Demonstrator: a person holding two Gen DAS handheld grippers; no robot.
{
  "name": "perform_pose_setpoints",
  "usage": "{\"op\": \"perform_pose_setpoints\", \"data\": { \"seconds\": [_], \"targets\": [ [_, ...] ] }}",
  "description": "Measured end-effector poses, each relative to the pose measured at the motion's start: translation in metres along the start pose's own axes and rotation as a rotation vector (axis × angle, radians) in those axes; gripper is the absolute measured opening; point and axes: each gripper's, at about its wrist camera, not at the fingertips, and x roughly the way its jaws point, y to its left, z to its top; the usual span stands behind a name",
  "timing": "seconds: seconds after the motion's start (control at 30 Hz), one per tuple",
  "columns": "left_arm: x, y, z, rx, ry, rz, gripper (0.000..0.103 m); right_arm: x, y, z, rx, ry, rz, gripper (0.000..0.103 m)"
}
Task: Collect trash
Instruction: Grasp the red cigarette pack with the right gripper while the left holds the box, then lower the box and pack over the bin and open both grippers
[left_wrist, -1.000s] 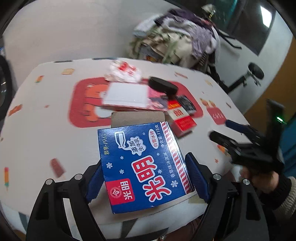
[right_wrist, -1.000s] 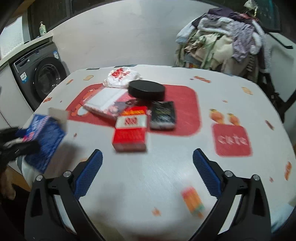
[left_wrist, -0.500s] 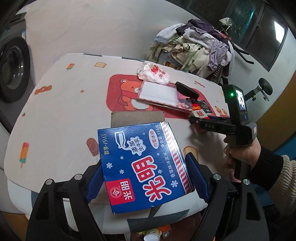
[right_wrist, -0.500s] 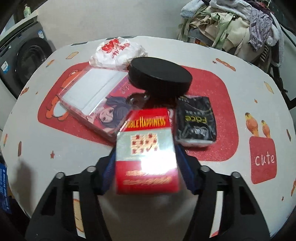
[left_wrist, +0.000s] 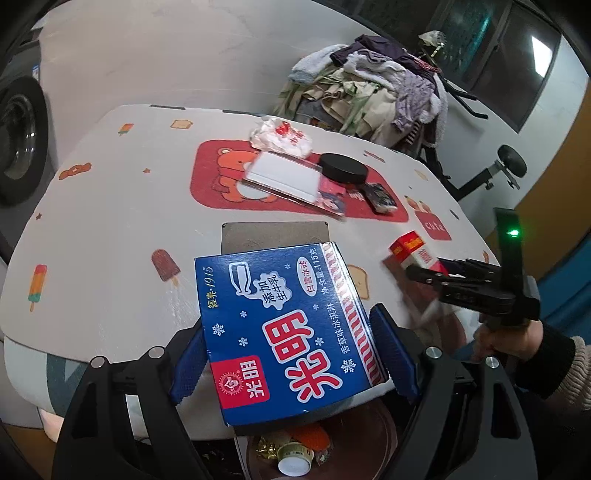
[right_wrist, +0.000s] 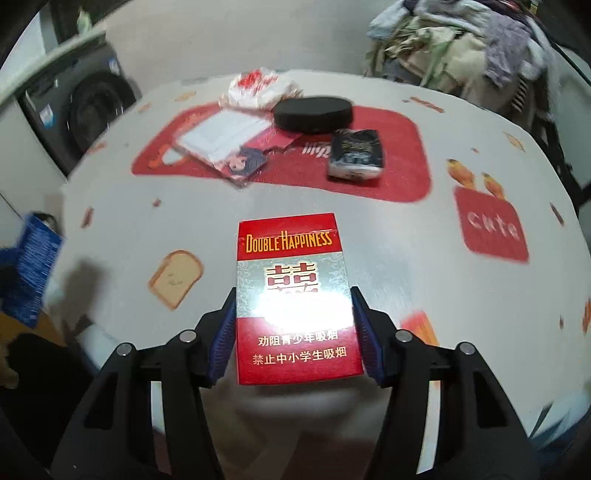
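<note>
Two tongs in view. Left tongs (left_wrist: 291, 354) clamp one blue carton (left_wrist: 286, 325), blue pads against both its sides, held above the near tabletop (left_wrist: 110, 229) edge. Right tongs (right_wrist: 293, 336) grip one red cigarette pack (right_wrist: 295, 295), pads pressed on its long sides, raised over the tabletop, nearer the camera than the red bear mat (right_wrist: 406, 162). On the mat: one black round lid (right_wrist: 314, 112), one dark crumpled packet (right_wrist: 356, 155), one white flat package (right_wrist: 221, 138). One white-and-red plastic bag (right_wrist: 258, 88) at the mat's far edge.
</note>
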Motion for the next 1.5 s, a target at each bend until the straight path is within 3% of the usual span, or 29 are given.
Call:
{"op": "perform_pose_setpoints", "data": {
  "seconds": [0.2, 0.53, 0.9, 1.1, 1.2, 1.5],
  "targets": [
    [-0.013, -0.017, -0.014, 0.059, -0.001, -0.007, 0.080, -0.049, 0.005, -0.024, 0.040, -0.108, 0.012, 0.058],
    [-0.020, -0.043, -0.052, 0.133, 0.054, -0.039, 0.081, -0.103, 0.023, -0.043, 0.000, -0.212, 0.016, 0.058],
    [-0.013, -0.068, -0.091, 0.244, 0.152, -0.063, 0.081, -0.109, 0.029, -0.052, 0.010, -0.214, 0.037, 0.058],
    [-0.011, -0.068, -0.098, 0.227, 0.178, -0.079, 0.085, -0.108, 0.036, -0.057, -0.010, -0.206, 0.035, 0.058],
    [-0.012, -0.066, -0.096, 0.216, 0.173, -0.066, 0.092, -0.108, 0.038, -0.060, -0.015, -0.207, 0.026, 0.058],
    [-0.033, -0.051, -0.076, 0.193, 0.054, 0.026, 0.095, -0.102, 0.050, -0.075, -0.051, -0.178, 0.025, 0.058]
  ]
}}
